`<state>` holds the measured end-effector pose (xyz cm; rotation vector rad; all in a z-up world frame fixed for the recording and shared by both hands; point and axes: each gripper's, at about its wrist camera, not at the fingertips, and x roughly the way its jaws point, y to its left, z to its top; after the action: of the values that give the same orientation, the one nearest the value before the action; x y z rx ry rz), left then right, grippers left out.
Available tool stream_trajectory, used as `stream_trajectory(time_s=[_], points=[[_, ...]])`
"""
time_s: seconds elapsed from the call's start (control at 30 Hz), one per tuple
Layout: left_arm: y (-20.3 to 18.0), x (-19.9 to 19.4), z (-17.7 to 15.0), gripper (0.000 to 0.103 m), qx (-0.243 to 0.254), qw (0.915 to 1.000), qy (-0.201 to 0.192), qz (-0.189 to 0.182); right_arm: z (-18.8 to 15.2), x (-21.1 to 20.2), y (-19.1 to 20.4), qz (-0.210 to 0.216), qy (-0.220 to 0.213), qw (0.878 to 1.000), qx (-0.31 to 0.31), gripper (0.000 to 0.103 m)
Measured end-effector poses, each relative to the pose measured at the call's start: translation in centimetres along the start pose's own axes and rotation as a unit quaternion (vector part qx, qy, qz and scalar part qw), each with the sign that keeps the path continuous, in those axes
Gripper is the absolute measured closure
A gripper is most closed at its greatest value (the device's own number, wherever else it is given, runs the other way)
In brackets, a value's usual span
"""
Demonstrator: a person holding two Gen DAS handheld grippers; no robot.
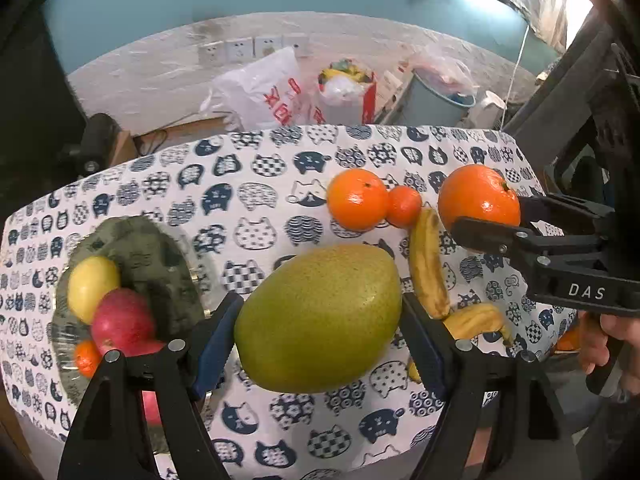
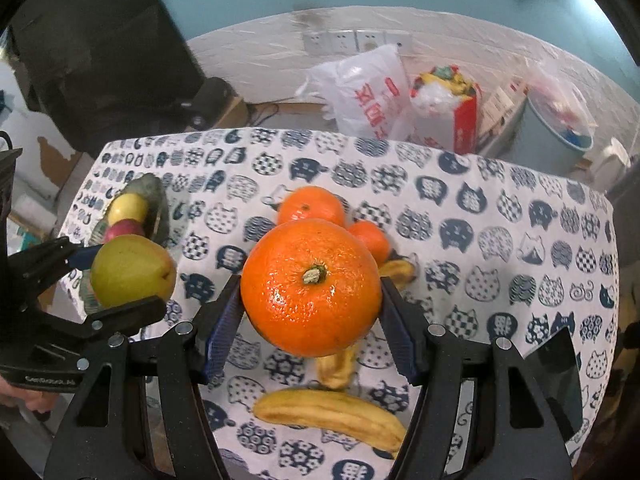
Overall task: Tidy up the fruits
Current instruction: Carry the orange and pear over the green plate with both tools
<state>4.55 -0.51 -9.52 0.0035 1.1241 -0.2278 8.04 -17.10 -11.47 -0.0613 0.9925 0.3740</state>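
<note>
A: Above the cat-print tablecloth (image 1: 256,184), what does the left gripper (image 1: 320,320) carry?

B: A large green-yellow pear-shaped fruit (image 1: 320,318), clamped between its blue pads and lifted clear of the cloth. In the right wrist view the same fruit (image 2: 132,272) sits at 9 o'clock from the big orange.

A: And the right gripper (image 2: 312,292)?

B: Its jaws are closed on a big round orange with a green stem (image 2: 311,287), also held off the cloth. From the left wrist view that orange (image 1: 478,198) hangs at 2 o'clock from the green fruit.

A: What lies on the table?

B: 2 smaller oranges touching each other: a medium one (image 1: 357,199) and a little one (image 1: 404,206) just beside it at 3 o'clock. 2 browned yellow bananas (image 1: 426,264) lie near them, toward 5 o'clock.

A: Where is the dish?

B: A clear glass plate (image 1: 64,336) sits at 9 o'clock of the green fruit. It holds a yellow apple (image 1: 92,284), a red apple (image 1: 122,318) and a small tangerine (image 1: 86,358).
</note>
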Motion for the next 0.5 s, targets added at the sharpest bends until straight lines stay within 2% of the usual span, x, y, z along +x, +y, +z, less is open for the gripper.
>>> stream_trajectory(time_s=[0.27, 0.5], points=[[3.0, -2.5, -0.9, 0.023, -0.032, 0.9994, -0.015, -0.001, 1.2, 0.3, 3.3, 0.012, -0.004, 1.000, -0.024, 0.037], [6.0, -4.0, -2.0, 0.023, -0.062, 0.9976, -0.027, 0.014, 2.1, 1.6, 6.8, 0.026, -0.001, 0.998, -0.050, 0.037]])
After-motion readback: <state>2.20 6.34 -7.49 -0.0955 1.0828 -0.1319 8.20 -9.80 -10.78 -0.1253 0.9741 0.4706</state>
